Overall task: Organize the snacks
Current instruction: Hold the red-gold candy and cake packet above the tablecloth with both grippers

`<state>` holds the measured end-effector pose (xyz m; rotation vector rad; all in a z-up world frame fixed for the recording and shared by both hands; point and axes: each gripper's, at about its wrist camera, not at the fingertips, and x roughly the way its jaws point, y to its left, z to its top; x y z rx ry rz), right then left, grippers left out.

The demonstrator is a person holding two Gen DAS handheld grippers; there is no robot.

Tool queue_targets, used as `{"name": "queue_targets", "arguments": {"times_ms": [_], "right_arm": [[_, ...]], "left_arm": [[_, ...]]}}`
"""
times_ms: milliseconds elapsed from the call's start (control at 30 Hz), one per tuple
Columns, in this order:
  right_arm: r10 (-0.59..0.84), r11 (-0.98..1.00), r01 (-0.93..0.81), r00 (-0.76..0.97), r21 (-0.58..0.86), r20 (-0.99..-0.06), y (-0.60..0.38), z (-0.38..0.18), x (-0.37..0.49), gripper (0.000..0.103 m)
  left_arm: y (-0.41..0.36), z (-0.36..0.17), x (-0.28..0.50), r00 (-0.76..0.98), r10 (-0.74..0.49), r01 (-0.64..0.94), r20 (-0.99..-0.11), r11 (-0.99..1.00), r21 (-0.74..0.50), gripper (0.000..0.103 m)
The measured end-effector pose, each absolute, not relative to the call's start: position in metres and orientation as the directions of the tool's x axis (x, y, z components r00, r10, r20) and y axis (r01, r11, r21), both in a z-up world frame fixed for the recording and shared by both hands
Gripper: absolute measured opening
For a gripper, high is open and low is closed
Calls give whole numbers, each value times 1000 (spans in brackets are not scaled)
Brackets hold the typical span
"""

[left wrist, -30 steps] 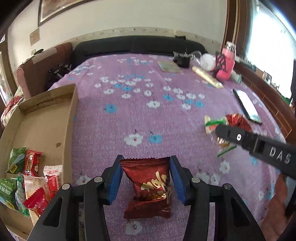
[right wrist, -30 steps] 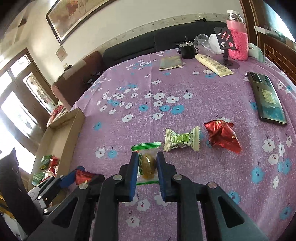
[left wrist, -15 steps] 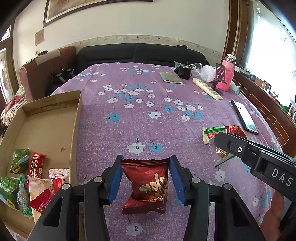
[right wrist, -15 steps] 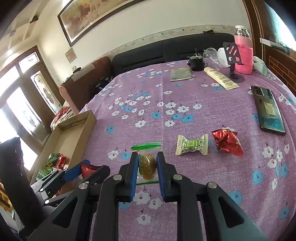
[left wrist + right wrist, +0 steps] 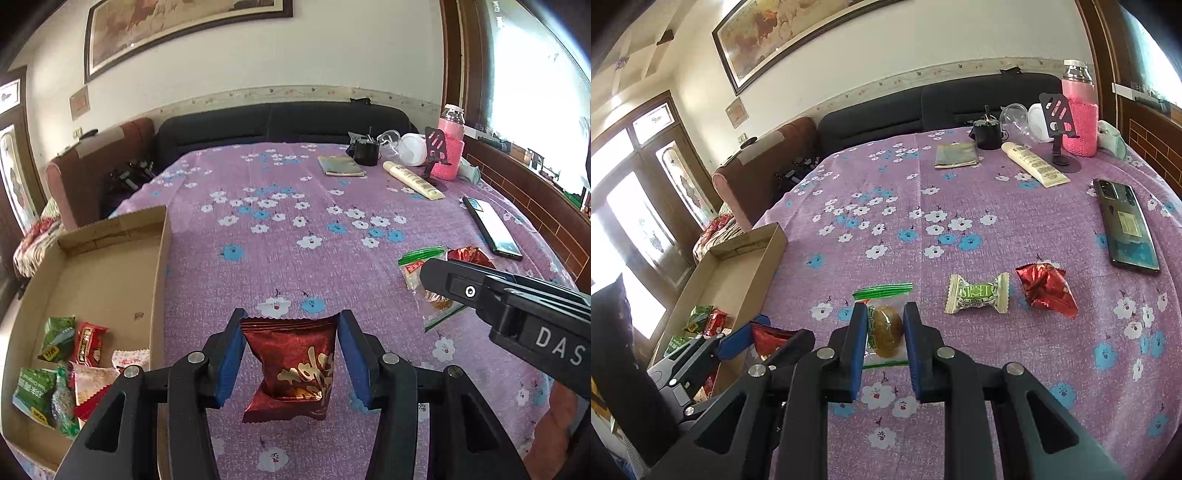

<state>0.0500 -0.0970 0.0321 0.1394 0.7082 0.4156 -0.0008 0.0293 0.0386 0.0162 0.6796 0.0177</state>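
Your left gripper (image 5: pixel 290 354) pinches a dark red snack packet (image 5: pixel 291 363), lifted clear of the purple floral cloth (image 5: pixel 280 240) just beside the cardboard box (image 5: pixel 110 273). Your right gripper (image 5: pixel 885 328) is clamped on a clear green-topped packet (image 5: pixel 884 325). Several snacks (image 5: pixel 62 373) already lie in the box's near end. Two pieces remain on the cloth: a green-and-white candy (image 5: pixel 977 298) and a crumpled red wrapper (image 5: pixel 1047 288). Judged so, the sorting is well advanced but unfinished.

Each wrist camera looks forward and down along its own fingers, close above the table (image 5: pixel 280 258); both views share the box (image 5: pixel 110 280) (image 5: pixel 738 258)
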Motion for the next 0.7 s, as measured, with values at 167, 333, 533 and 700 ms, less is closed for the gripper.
{"name": "queue_targets", "arguments": {"times_ms": [167,333,533,700], "right_arm": [[413,911,-323,687,258,-598,-97,32,50,19],[413,911,-326,693,254,-591,-97,33,49,19],[410,912,-328,699,247,-585,-97,35,47,19],[409,912,-329,700,245,-585,-96,35,47,19]], "left_arm": [[26,42,-5,796,38,-13,-604,999,46,53],[24,43,-6,808,58,-22,-586,997,69,53],[22,44,-9,814,70,-26,-576,996,83,53],[22,45,-10,817,73,-29,-573,996,86,53]]}}
